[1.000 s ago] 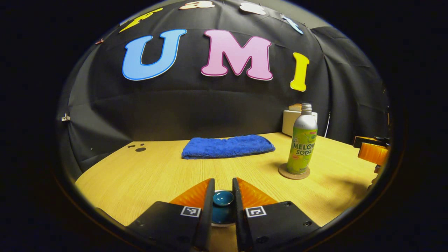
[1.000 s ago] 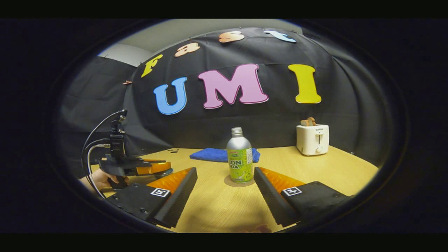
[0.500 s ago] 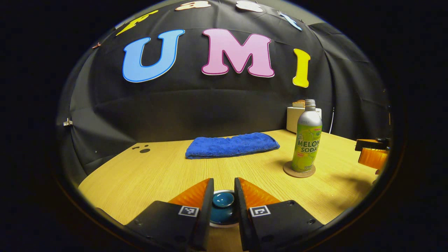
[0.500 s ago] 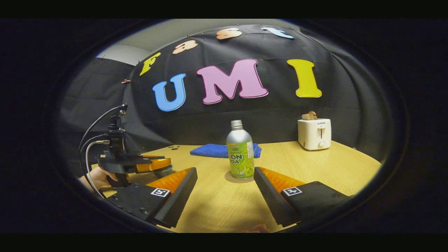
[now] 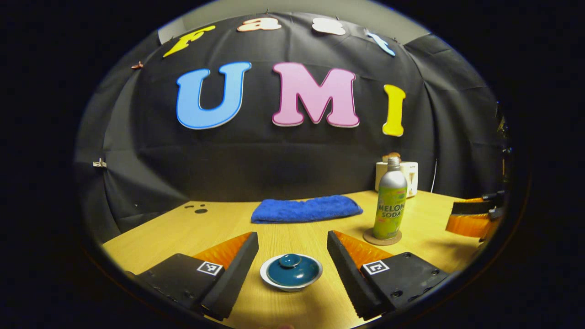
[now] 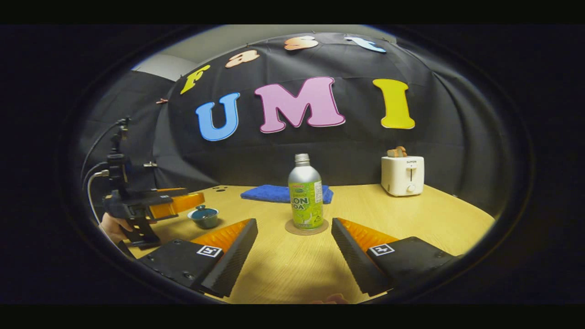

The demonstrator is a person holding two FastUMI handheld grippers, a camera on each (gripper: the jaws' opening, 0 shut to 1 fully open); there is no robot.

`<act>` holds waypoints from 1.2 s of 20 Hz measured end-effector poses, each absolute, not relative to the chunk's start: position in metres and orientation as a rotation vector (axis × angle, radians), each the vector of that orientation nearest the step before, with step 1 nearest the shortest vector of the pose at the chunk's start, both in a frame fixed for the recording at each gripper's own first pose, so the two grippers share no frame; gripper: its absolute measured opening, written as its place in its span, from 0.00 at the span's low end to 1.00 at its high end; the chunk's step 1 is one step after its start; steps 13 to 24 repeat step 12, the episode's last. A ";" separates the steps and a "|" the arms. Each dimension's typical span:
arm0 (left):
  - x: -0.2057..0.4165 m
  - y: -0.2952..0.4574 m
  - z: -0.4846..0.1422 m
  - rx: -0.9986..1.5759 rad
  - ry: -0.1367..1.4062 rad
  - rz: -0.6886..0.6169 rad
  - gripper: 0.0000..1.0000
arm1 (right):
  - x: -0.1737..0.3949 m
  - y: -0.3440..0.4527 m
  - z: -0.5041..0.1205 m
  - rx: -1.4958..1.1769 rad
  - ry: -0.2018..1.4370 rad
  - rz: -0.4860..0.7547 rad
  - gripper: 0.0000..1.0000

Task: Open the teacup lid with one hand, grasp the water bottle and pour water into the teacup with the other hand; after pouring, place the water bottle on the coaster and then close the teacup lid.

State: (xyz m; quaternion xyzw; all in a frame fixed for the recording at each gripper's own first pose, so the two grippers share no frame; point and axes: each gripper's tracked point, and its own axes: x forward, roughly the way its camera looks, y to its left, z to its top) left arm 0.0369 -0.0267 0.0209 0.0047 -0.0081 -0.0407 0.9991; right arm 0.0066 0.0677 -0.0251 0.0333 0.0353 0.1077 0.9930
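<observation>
Your left gripper [image 5: 292, 249] hangs with fingers spread wide, the teacup [image 5: 291, 273] between them, lid [image 5: 292, 268] on (touching neither finger). Farther right the water bottle [image 6: 305, 198] stands upright on its coaster [image 6: 306, 227], ahead of your right gripper [image 6: 295, 237], fingers likewise apart, holding nothing.

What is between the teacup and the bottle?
Just bare table lies between the teacup and the bottle, as the right gripper view shows.

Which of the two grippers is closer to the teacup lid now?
The left gripper: its open fingers stand on either side of the teacup lid. The right gripper faces the water bottle instead.
</observation>
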 end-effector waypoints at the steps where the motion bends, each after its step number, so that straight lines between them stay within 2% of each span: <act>1: 0.031 -0.030 0.026 -0.005 -0.048 -0.086 0.95 | 0.008 0.066 -0.025 0.063 0.069 0.201 1.00; 7: 0.026 -0.045 0.021 -0.061 -0.082 -0.128 0.95 | 0.021 0.066 -0.026 0.008 0.060 0.153 1.00; 24: 0.029 -0.048 0.011 -0.067 -0.055 -0.112 0.95 | 0.025 0.070 -0.023 0.020 0.045 0.157 1.00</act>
